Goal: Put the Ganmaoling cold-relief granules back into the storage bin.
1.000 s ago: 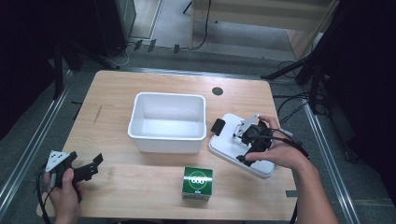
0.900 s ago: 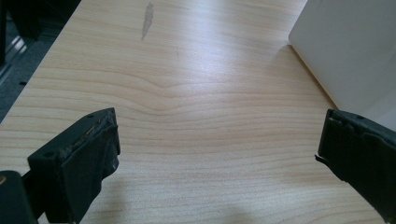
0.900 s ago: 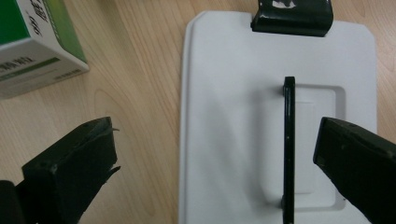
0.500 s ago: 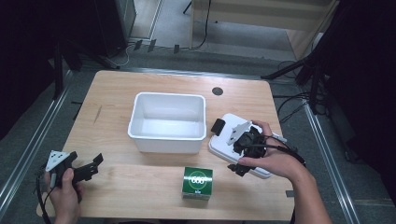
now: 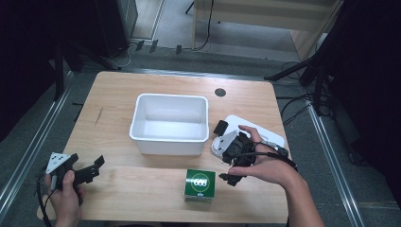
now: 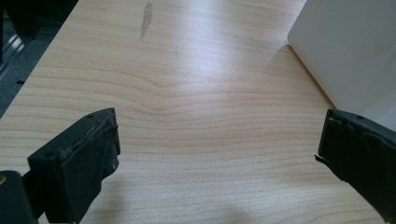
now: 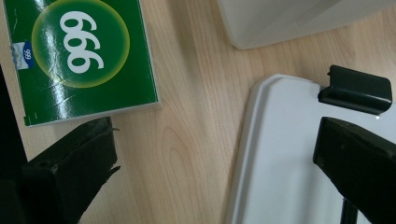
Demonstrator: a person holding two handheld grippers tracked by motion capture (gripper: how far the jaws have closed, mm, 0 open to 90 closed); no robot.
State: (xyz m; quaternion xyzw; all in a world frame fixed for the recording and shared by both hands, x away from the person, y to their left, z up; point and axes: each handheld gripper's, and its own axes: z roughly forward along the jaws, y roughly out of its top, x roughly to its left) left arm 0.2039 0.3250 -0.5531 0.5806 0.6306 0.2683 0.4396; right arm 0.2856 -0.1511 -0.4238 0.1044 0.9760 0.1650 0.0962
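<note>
Nothing is gripped yet — the right gripper (image 5: 230, 178), jaws spread, hovers between green box (image 5: 200, 185) and white lid (image 5: 272, 135), box unlifted.

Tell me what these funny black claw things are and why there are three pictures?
A person sits at a wooden table and holds a tool in each hand. Each tool is a gripper: two black jaws that can pinch things. The left gripper and the right gripper both have their jaws apart and hold nothing.

One picture is taken from above the table. The other two come from small cameras riding on the grippers, so you look out between the jaws.

On the table lie a white tub, a green box marked 999 or 666, depending on which way you read it, and a flat white lid with a black clip. The right gripper's camera looks down at the green box and the lid.
</note>
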